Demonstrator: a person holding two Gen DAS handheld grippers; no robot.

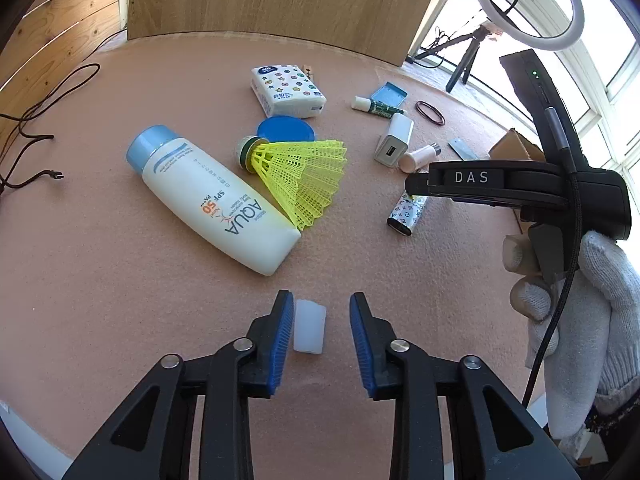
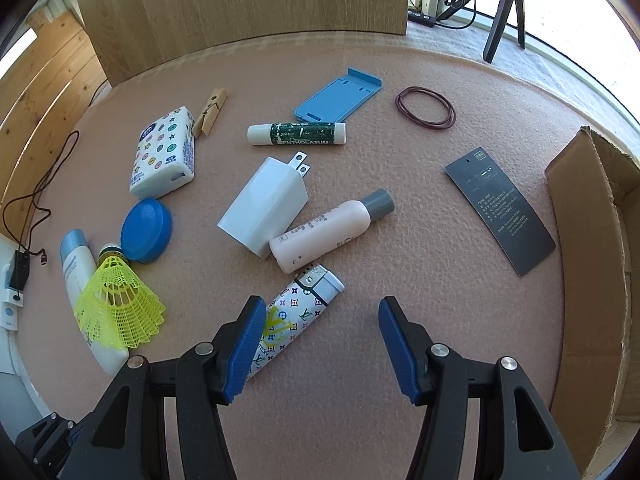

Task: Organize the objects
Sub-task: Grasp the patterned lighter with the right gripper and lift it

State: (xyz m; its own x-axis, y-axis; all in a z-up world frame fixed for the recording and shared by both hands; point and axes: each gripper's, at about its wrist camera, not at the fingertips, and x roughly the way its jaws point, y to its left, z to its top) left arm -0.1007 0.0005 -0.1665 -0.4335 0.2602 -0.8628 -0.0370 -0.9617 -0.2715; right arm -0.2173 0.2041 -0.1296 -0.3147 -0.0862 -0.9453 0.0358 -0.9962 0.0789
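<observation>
- The left gripper [image 1: 318, 342] has its jaws spread; a small white cap [image 1: 309, 329] lies on the mat [image 1: 120, 300] between them, just beside the left pad and clear of the right one, so nothing is pinched.
- The right gripper [image 2: 322, 346] hangs with jaws spread too, its left pad over the patterned tube [image 2: 294, 320]; the pads do not look pressed on it.
- The clutter sits mid-mat: sunscreen [image 1: 208, 196], shuttlecock [image 1: 300, 176], tissue pack [image 1: 286, 90], charger [image 2: 264, 210], pink bottle [image 2: 328, 230], lip balm [image 2: 296, 134].
- A cardboard box [image 2: 592, 260] stands at the right edge (likely the drop spot, though I cannot tell for sure).
- To grip the cap well, I judge the left gripper should centre over it so both pads meet its sides together.
- Close gently: the cap looks light and smooth and may squirt out or tip.
- Keep the two grippers apart so neither knocks the tube.
</observation>
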